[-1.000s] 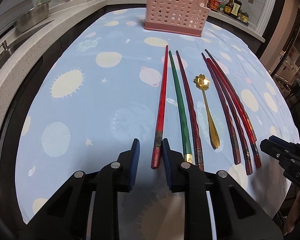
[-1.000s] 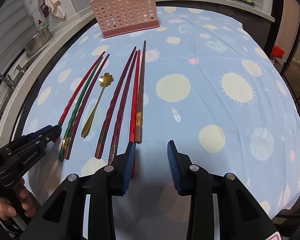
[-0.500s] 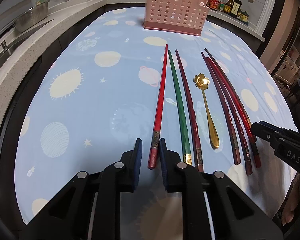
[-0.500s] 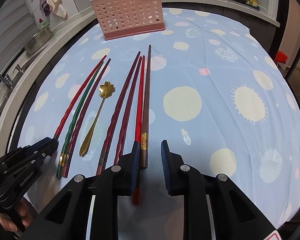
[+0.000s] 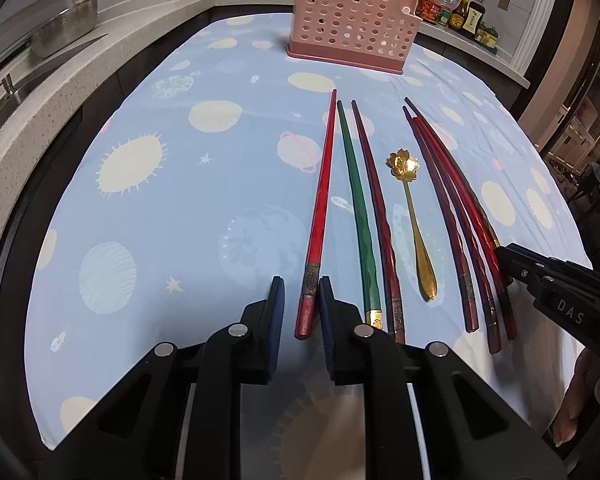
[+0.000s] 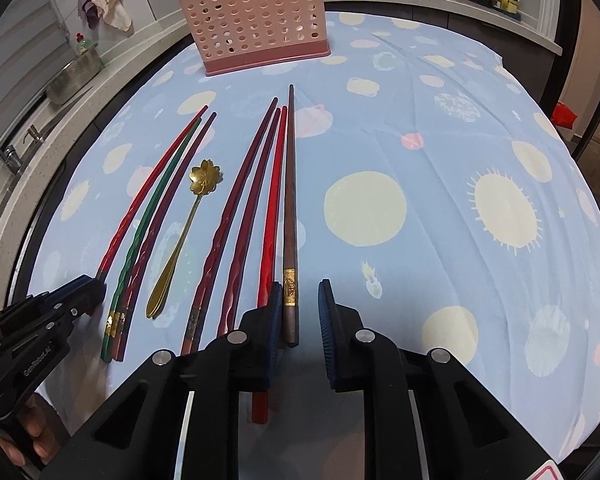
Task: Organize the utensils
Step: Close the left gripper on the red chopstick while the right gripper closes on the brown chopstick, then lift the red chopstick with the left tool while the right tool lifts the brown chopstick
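Two tools work the bench at once, and each has a chopstick end sitting in its gap. From my left tool (image 5: pixel 300 312), the bright red chopstick (image 5: pixel 319 216) starts between the blue pads and runs straight away toward twelve o'clock, its long axis nearly in line with the tool's fingers. The pads stand apart, just beside the stick on either side, not yet clamped on it. From my right tool (image 6: pixel 298 312), the brown chopstick (image 6: pixel 290 208) with a gold band lies the same way, butt end in the gap and tip toward twelve o'clock; it sits close against the pad at nine o'clock with open space on the three o'clock side. This tool is apart too. Each stick is nearest to its own tool.

The pink holder (image 5: pixel 350 32) stands at the far end of the blue patterned cloth (image 5: pixel 180 220), at twelve o'clock from both tools. Between the two chosen sticks lie a green chopstick (image 5: pixel 358 208), dark red ones and a gold spoon (image 5: pixel 412 216), all parallel.

Compared with a second ago, both tools have come forward over the stick ends and their gaps have narrowed. The utensils themselves have not moved.
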Tool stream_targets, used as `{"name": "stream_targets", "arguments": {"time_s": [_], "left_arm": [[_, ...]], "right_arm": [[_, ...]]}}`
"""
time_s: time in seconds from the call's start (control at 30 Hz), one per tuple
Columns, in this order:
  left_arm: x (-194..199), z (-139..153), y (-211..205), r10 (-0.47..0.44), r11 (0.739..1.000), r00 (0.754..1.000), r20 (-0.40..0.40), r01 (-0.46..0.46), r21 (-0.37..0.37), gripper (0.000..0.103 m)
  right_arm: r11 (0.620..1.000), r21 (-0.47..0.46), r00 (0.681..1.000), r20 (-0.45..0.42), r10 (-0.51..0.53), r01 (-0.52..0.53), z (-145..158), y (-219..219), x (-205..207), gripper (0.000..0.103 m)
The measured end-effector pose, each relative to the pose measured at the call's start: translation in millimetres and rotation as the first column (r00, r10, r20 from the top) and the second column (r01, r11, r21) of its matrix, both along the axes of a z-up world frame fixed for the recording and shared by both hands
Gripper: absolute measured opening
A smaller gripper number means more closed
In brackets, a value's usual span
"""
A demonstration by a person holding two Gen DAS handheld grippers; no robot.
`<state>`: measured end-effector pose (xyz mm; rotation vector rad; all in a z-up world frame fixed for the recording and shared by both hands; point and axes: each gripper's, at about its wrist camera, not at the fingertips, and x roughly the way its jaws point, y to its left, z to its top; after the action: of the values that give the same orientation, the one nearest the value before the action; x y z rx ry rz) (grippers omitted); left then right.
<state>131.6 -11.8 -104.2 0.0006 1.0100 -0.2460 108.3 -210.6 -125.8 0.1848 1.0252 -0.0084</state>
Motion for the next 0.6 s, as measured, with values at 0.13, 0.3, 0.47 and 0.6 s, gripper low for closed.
{"name": "stream_targets", "arguments": {"time_s": [0.13,0.3,0.47,0.6], "left_arm": [[0.1,-0.1,1.5,0.003,1.000,1.000,-0.001,-0.003,-0.014,0.017],[0.0,0.0,3.1,0.004,1.000,1.000,-0.002,-0.004,-0.031,0.017],[-1.6,0.9,5.7,0.005,0.999,1.000,-0.012,-0.005,-0.051,0.009],[-4.6,1.0,6.6,0.003,0.998,1.000,-0.020,-0.004,-0.068,0.009]], "right_arm": [[1.000,0.005,1.000,0.002,0.001,-0.001,-0.3,-0.2,-0.7,0.008],[1.000,0.013,1.000,0.005,-0.001,0.001,0.7,-1.5,-3.9,0.007],[0.999,0.037,1.000,0.006,-0.011,0.011,4.0,-5.0,-10.6,0.007],[0.998,0.053,1.000,0.015,-0.019,0.019,9.7,-8.4,-16.9,0.007]]}}
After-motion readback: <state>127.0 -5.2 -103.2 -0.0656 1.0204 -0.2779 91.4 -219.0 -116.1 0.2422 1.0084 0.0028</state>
